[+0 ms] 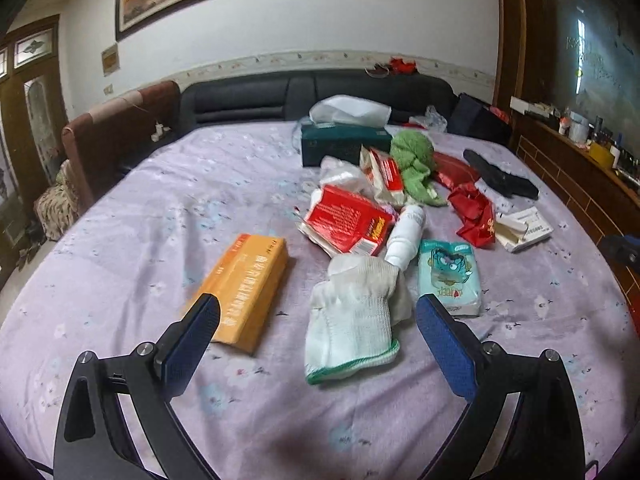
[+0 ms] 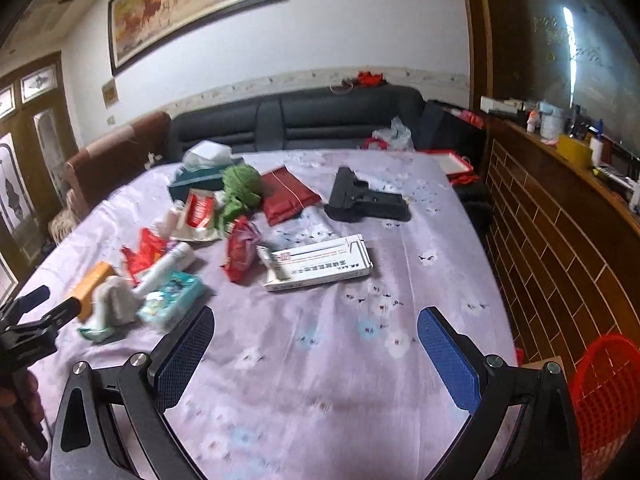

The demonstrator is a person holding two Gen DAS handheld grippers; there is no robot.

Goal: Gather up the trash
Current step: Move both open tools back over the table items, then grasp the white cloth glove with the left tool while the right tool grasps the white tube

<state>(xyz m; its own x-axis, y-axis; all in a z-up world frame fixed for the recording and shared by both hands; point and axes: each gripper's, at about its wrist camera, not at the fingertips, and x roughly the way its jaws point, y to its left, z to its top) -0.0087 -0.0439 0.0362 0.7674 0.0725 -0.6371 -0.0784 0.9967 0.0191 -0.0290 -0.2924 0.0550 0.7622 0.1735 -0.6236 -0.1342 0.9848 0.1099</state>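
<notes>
Trash lies scattered on a bed with a lilac floral sheet (image 1: 140,208). In the left wrist view I see an orange box (image 1: 248,288), a white knit glove (image 1: 356,312), a teal tissue pack (image 1: 448,276), a red packet (image 1: 348,220), a white tube (image 1: 406,236) and a white carton (image 1: 524,230). My left gripper (image 1: 318,312) is open, empty, just short of the glove and orange box. My right gripper (image 2: 316,322) is open and empty above bare sheet, near the white carton (image 2: 320,262). A red mesh basket (image 2: 604,396) stands right of the bed.
A green cloth (image 1: 416,160), dark green tissue box (image 1: 344,144), red bag (image 2: 290,194) and black tool (image 2: 366,198) lie farther back. A dark headboard (image 1: 312,96) closes the far side. A wooden brick-pattern counter (image 2: 560,232) runs along the right.
</notes>
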